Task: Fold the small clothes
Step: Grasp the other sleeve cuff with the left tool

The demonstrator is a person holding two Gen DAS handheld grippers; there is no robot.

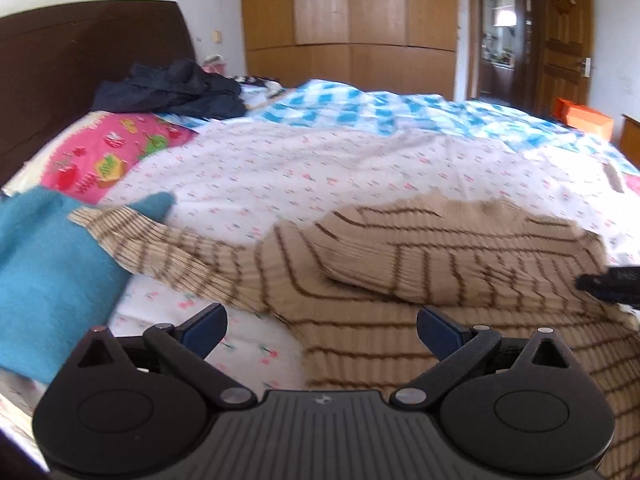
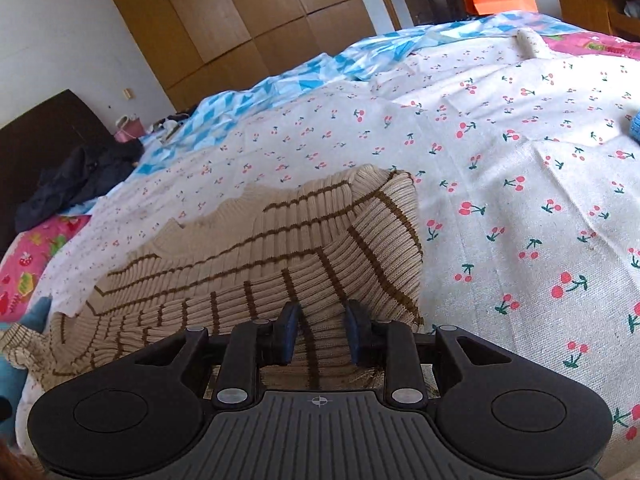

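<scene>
Pinching striped sweater (image 2: 280,248) fold, right gripper (image 2: 322,332) nearly closed; left gripper (image 1: 320,332) wide open, empty.

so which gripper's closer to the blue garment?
Left. The left gripper hangs open beside the blue garment, over the striped sweater's edge. The right gripper pinches the sweater's far side, away from the blue garment.

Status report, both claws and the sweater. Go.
Left claw open, empty, hovering at the sweater's near edge. Right claw pinching a sweater fold, one sleeve already folded over. Blue garment under the other sleeve's cuff.
</scene>
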